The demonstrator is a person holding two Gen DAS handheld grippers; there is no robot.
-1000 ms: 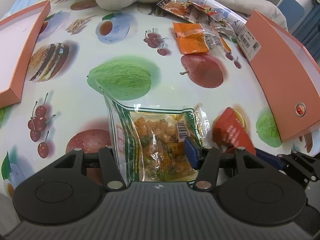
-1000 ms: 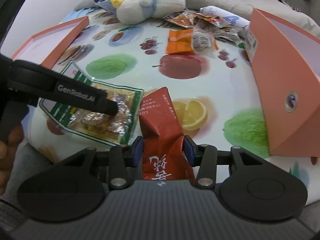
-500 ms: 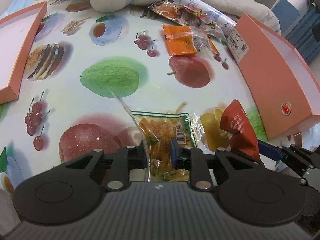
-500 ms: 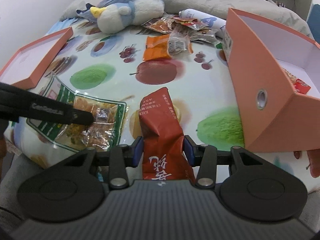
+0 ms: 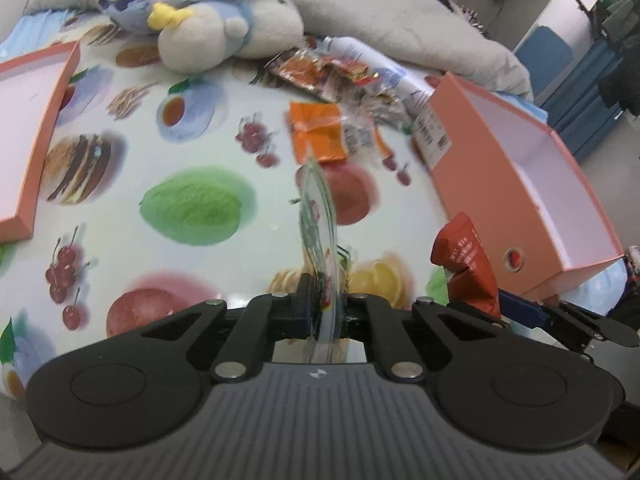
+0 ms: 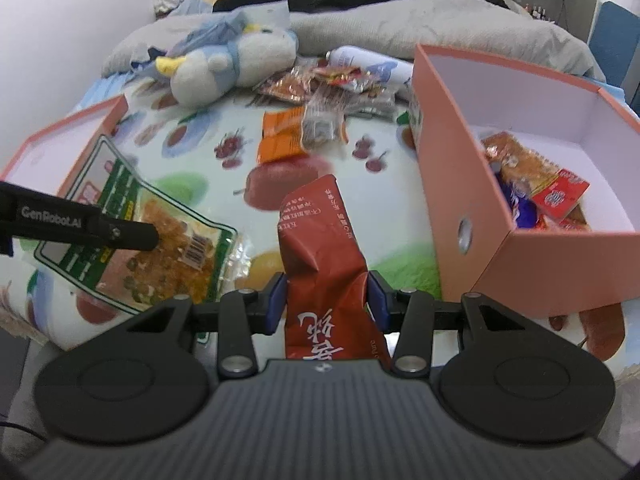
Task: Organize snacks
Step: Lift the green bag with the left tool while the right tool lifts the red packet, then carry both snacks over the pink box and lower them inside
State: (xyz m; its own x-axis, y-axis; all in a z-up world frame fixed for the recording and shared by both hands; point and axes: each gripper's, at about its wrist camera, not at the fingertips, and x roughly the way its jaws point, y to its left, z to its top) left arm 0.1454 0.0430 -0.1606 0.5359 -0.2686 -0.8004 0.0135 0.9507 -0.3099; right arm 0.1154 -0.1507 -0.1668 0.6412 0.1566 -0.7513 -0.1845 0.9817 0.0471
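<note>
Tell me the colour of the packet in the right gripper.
Red packet with white lettering, clearest in the right wrist view.

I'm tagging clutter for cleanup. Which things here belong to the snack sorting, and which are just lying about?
Part of the job:
- green snack bag, held by left gripper
- red packet, held by right gripper
- orange box
- loose snack packets
- orange packet

Lying about:
- plush toy
- grey blanket
- white bottle

Two grippers — the left gripper (image 5: 322, 304) and the right gripper (image 6: 327, 298). One green-edged clear snack bag (image 6: 160, 232), one red packet (image 6: 322, 248), one orange packet (image 6: 280, 136). One open pink box (image 6: 452, 184) at right, one pink lid (image 5: 36, 120) at left — one plush toy (image 6: 228, 68), one white bottle (image 6: 368, 60). The loose wrappers at upper centre cannot be counted.
</note>
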